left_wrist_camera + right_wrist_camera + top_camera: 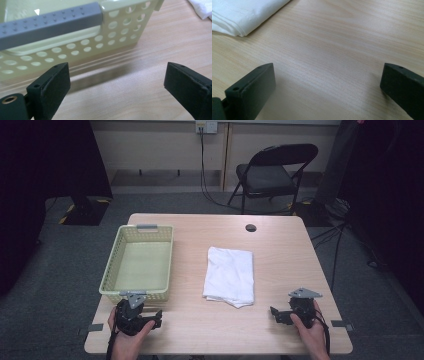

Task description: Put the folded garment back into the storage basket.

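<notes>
Both grippers, left (150, 319) and right (278, 314), wide open, empty, resting on worktop (280, 255); probably towel (230, 275) into basket (111, 275): pinch folded edge, lift level

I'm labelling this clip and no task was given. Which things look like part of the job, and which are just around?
Likely part of the job (a guess):
folded white cloth
yellow basket, nothing visible in it
left gripper and right gripper, both open, holding nothing

Just around:
folding chair
wall socket and cable
table hole cap
</notes>
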The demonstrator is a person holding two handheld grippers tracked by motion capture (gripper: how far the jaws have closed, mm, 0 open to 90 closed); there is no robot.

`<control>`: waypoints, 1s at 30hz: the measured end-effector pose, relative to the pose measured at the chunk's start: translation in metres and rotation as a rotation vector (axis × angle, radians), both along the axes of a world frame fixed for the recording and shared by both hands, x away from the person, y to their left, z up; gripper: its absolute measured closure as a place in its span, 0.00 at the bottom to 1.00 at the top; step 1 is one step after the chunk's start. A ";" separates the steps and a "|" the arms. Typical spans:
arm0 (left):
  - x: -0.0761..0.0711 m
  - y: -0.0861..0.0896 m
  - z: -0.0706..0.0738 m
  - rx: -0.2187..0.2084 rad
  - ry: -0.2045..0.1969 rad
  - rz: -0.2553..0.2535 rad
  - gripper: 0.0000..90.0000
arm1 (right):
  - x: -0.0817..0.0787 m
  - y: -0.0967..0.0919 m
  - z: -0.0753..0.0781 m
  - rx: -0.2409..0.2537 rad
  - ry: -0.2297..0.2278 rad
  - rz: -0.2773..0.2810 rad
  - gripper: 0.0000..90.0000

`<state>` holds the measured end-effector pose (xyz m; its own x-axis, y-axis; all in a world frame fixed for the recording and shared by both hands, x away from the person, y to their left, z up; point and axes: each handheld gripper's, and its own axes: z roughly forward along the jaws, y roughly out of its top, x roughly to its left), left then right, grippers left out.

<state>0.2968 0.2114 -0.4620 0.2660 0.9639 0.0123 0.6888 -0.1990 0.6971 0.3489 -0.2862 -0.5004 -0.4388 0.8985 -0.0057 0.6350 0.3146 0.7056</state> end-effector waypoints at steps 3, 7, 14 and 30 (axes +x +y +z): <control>0.000 -0.001 0.001 -0.011 0.001 -0.010 0.09 | 0.000 0.000 0.000 0.000 0.000 0.000 0.00; -0.001 -0.005 0.000 -0.020 0.004 -0.028 0.07 | 0.000 0.000 0.000 0.000 0.000 0.001 0.00; -0.004 -0.004 0.003 -0.082 -0.009 -0.030 0.09 | 0.000 0.000 0.000 0.000 0.000 0.000 0.00; -0.006 -0.024 0.008 -0.044 -0.004 -0.086 0.08 | 0.000 0.000 0.000 0.000 0.000 0.001 0.00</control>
<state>0.2907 0.1878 -0.4538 0.3479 0.9371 -0.0288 0.6679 -0.2261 0.7091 0.3489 -0.2862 -0.5004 -0.4395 0.8982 -0.0056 0.6349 0.3151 0.7055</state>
